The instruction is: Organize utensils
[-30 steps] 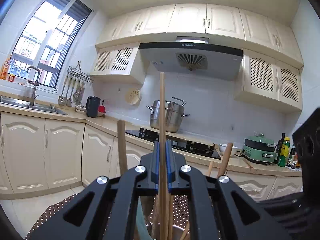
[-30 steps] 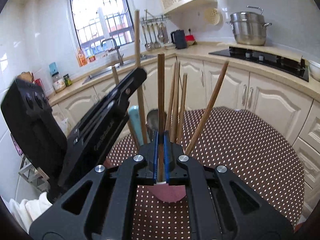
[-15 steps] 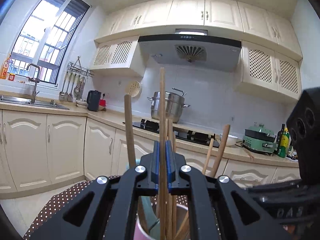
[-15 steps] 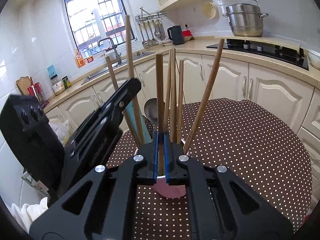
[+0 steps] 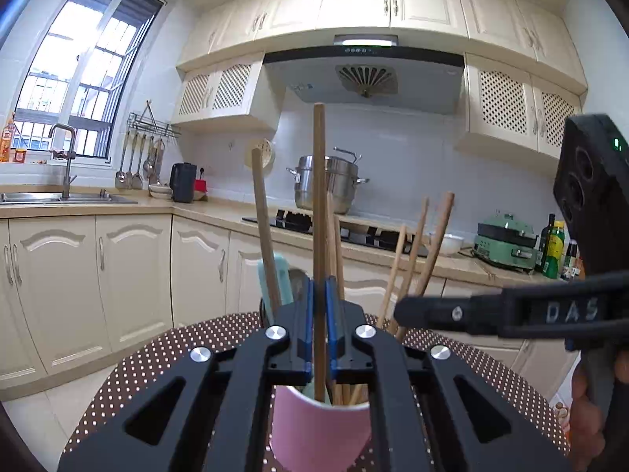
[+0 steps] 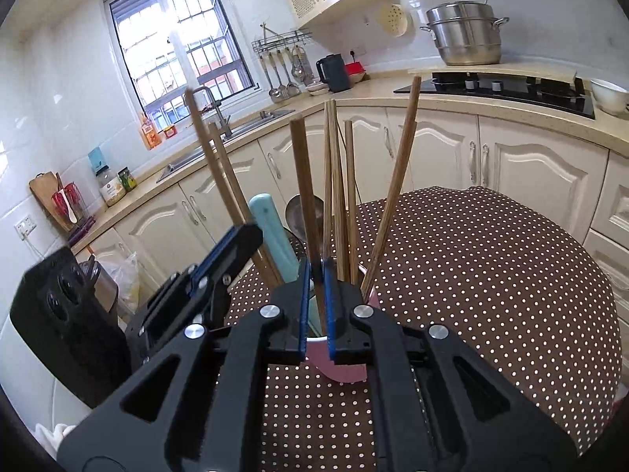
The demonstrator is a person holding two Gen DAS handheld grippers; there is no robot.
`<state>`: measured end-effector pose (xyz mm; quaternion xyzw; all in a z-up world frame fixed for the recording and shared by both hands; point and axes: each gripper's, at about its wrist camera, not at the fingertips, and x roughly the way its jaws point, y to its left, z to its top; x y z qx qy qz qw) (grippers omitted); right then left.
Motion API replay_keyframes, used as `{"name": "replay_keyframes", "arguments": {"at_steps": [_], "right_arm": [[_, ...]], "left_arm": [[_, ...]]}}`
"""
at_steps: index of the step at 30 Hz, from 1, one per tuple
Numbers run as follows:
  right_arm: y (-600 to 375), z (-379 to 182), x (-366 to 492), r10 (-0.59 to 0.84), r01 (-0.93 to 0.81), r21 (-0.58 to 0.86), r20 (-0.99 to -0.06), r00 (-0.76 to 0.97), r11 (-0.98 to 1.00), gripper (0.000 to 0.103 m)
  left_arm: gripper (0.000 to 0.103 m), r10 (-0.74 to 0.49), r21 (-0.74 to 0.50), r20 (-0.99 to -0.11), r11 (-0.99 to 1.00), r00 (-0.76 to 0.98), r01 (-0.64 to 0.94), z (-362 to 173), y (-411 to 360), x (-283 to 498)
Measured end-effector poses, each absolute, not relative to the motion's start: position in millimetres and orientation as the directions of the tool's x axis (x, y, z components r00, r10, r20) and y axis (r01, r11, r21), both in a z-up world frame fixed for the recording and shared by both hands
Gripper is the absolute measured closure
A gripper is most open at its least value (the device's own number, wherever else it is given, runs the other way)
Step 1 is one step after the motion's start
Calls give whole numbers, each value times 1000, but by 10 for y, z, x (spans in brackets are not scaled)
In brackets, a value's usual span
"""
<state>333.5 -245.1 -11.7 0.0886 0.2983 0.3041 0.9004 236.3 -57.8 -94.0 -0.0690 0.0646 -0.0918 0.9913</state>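
1. Gripping one upright chopstick (image 5: pixel 319 236), your left gripper (image 5: pixel 319 338) points nearly level, its pads clamped on the stick, whose tip sits in the pink cup (image 5: pixel 318 428).
2. Your right gripper (image 6: pixel 314 314) tilts downward, its jaws opening around another chopstick (image 6: pixel 304 196) that stands in the same cup near the table's (image 6: pixel 491 275) left edge.

The left gripper (image 5: pixel 319 314) points nearly level, its pads clamped on a chopstick (image 5: pixel 319 212) standing at twelve o'clock. The right gripper (image 6: pixel 314 306) tilts downward, jaws opening around another chopstick (image 6: pixel 304 181), the pads seemingly just clear of it. A hand (image 5: pixel 589 424) grips its handle at four o'clock
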Motion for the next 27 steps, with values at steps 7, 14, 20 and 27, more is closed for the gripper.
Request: {"name": "replay_keyframes", "arguments": {"at_steps": [7,14,20,27], "right_arm": [[-2499,-76,3195,572,-470,325,-460,679,820,51],[-2624,-47,3077,532,-418,334,-438,725,845,40],[-2766,11,2913,509,-387,348,-408,758,854,36],[-2929,102,2632,477,-356,354,-364,800,865,34]], "left_arm": [[97,-206,-134,-163,973,965,186,-984,-617,2289],[95,-233,-136,-204,969,951,209,-930,-634,2211],[44,-223,-148,-191,969,956,197,-853,-630,2048],[29,-193,-134,-173,976,966,171,-674,-606,1782]]}}
